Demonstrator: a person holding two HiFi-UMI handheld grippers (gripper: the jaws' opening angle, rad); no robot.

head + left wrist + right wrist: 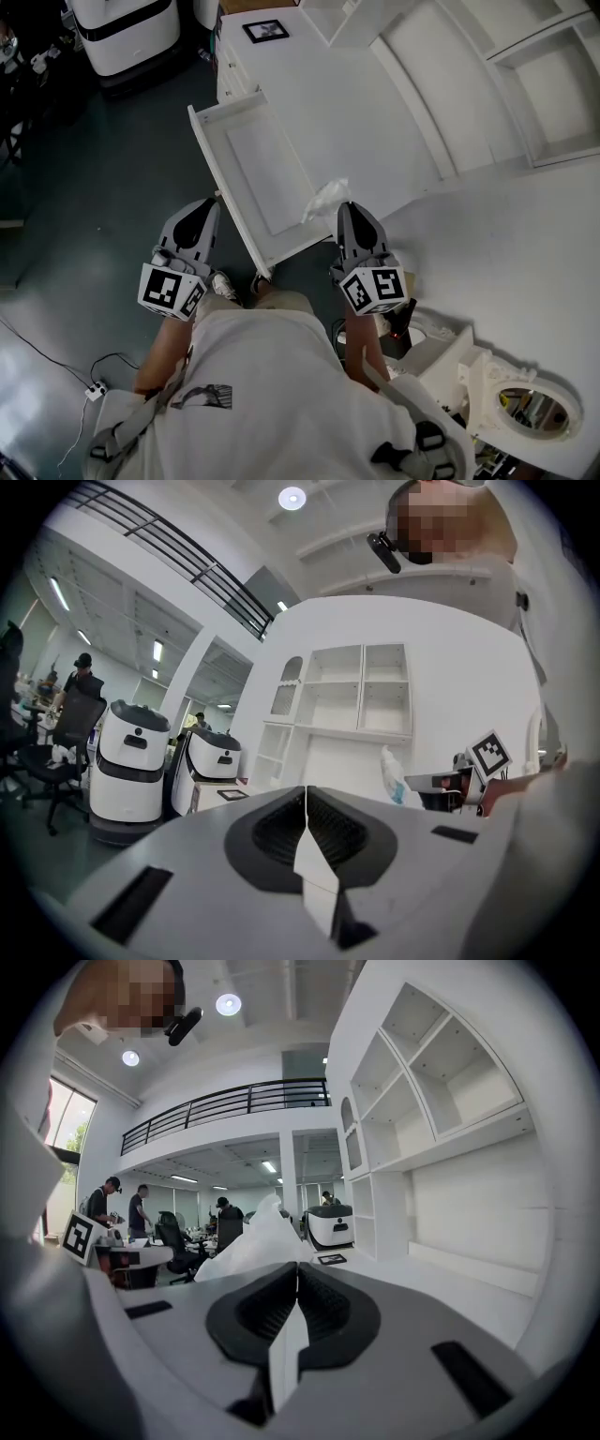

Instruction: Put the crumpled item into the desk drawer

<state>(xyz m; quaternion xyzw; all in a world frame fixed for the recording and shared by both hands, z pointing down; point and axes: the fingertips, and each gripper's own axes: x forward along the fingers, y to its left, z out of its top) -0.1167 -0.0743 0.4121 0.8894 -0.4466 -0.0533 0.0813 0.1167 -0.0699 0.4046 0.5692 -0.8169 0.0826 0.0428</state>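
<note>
My right gripper [345, 208] has its jaws closed on the crumpled white, thin, film-like item [325, 199], pinching it at its lower edge so that the rest bunches up past the jaw tips. In the right gripper view the jaws [297, 1269] meet along one line and the crumpled item [255, 1241] rises just beyond them, toward 11 o'clock. In the head view the item hangs at about 11 o'clock from my right jaw tips, over the near right corner of the open white desk drawer [246, 159], where the drawer meets the white desk [319, 103]; I cannot tell whether it touches the drawer. The drawer is pulled out and lies at 12 o'clock between my two grippers, its shallow tray bare. My left gripper [212, 202] is at 9 o'clock from the right one, well apart from it, beside the drawer's long outer edge and over the dark grey floor [103, 178]. Its jaws [306, 794] are closed together with nothing between them. From the left gripper view, the item [394, 778] stands up at 3 o'clock above the right gripper [441, 785]. A black-and-white square marker [266, 30] lies on the desk at 12 o'clock, and a white wheeled robot [127, 33] stands on the floor at 10 o'clock.
</note>
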